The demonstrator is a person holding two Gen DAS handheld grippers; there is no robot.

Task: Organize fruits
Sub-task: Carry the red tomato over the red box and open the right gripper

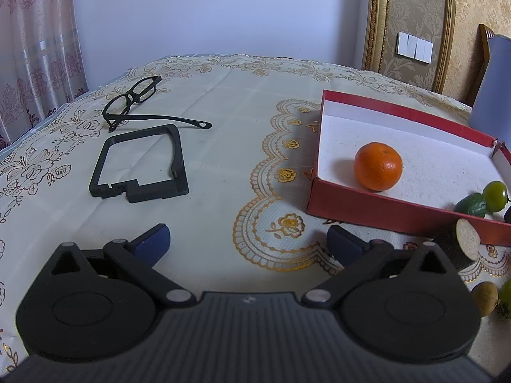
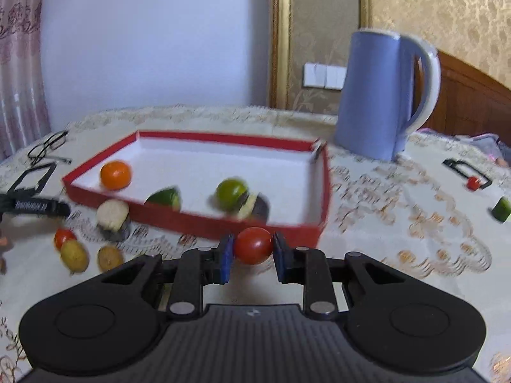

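Observation:
My right gripper [image 2: 251, 250] is shut on a small red tomato [image 2: 254, 245], held just in front of the red box [image 2: 194, 215]. Inside the box lie an orange [image 2: 115, 175], a green round fruit [image 2: 231, 193], a cut green piece [image 2: 164, 198] and a dark eggplant slice [image 2: 255, 206]. My left gripper [image 1: 247, 242] stands wide open over bare tablecloth, left of the red box [image 1: 377, 210], with nothing between its fingers. The orange [image 1: 377, 166] shows in its view too.
Outside the box's front left lie an eggplant chunk [image 2: 112, 217], a red tomato [image 2: 64, 237] and two yellowish fruits [image 2: 74, 255]. A blue kettle [image 2: 380, 95] stands behind the box. Glasses [image 1: 134, 99] and a black frame [image 1: 140, 166] lie far left. A tomato [image 2: 473, 183] and green piece [image 2: 501, 209] sit far right.

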